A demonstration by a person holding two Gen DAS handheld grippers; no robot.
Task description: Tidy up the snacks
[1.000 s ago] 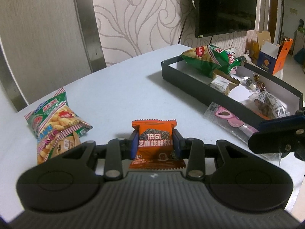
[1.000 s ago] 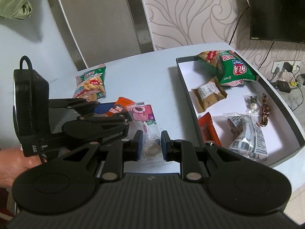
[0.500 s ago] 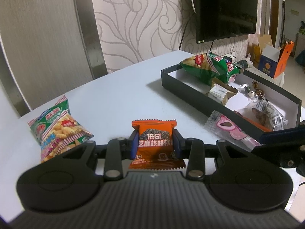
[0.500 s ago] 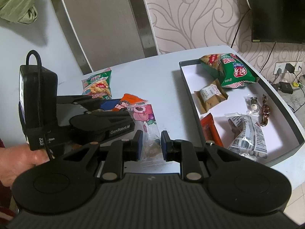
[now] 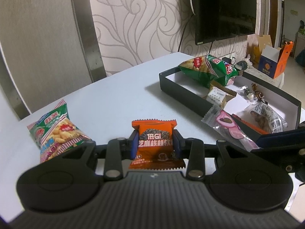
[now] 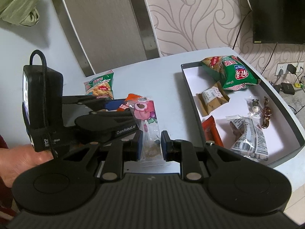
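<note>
Orange snack packet [image 5: 154, 143] pinched in left gripper [image 5: 154, 145], pink-printed clear packet [image 6: 145, 118] seemingly in right gripper [image 6: 151, 145]

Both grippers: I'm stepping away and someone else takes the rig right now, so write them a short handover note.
Left gripper: shut on the orange packet, held over the table.
Right gripper: shut on the clear pink packet, beside the tray.
In the tray: green chip bag, brown packet, orange bar, printed packet, small candies.
On the table, untouched: small chip bag.
Done: five kinds of snack in the tray.
Left: put both held packets in the tray, then fetch the small chip bag.
</note>
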